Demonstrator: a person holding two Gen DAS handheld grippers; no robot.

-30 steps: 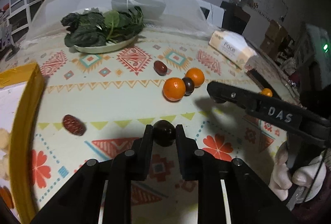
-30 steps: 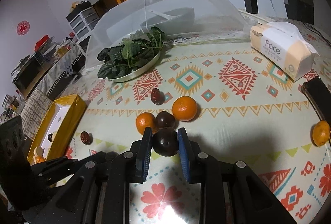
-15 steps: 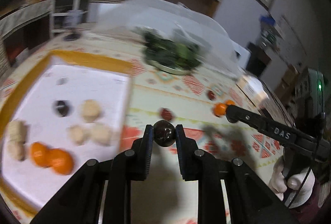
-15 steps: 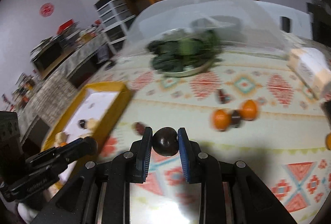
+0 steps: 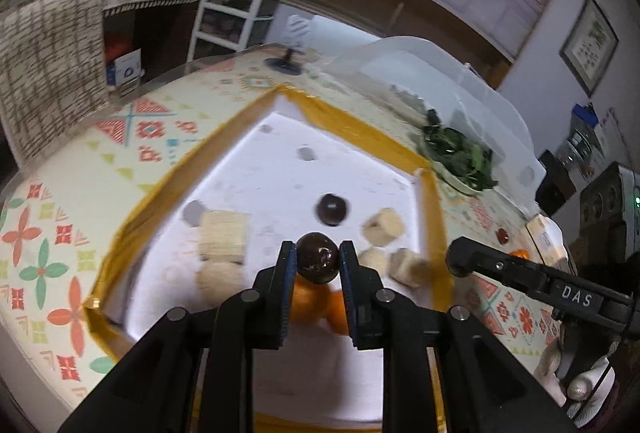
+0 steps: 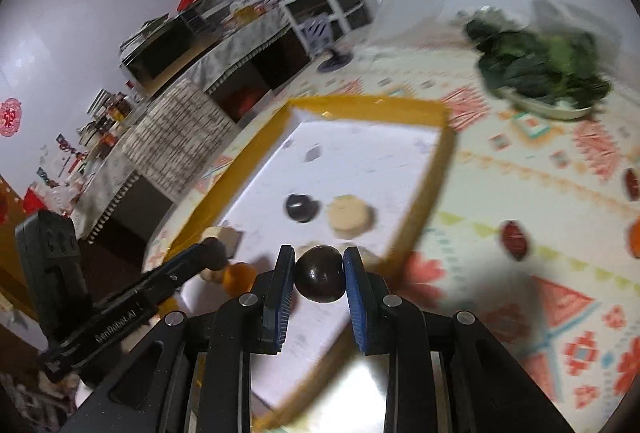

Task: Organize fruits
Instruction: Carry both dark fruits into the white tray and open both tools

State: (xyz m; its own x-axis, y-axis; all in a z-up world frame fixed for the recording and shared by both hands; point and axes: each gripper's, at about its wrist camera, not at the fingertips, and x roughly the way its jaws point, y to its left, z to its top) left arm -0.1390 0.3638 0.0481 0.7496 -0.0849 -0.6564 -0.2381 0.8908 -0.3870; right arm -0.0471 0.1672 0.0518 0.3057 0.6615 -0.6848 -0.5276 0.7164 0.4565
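Observation:
My left gripper (image 5: 318, 265) is shut on a dark round fruit (image 5: 318, 262) and holds it above the yellow-rimmed white tray (image 5: 352, 129). My right gripper (image 6: 319, 275) is shut on another dark round fruit (image 6: 320, 274), above the tray's near corner (image 6: 436, 177). In the tray lie one dark fruit (image 5: 331, 209), two oranges (image 5: 310, 303) under the left fingers, and several pale blocks (image 5: 222, 235). The right gripper shows in the left wrist view (image 5: 460, 263); the left gripper shows in the right wrist view (image 6: 212, 253).
A plate of green leaves (image 6: 540, 73) stands beyond the tray beside a white mesh food cover (image 5: 440, 73). Red dates (image 6: 514, 239) and an orange (image 6: 634, 243) lie on the patterned tablecloth (image 6: 520, 161) to the right. The table's left edge is close to the tray.
Both grippers, each still holding its dark fruit, have swung left from the open tablecloth to above the tray. The loose oranges and dates are now off to the right.

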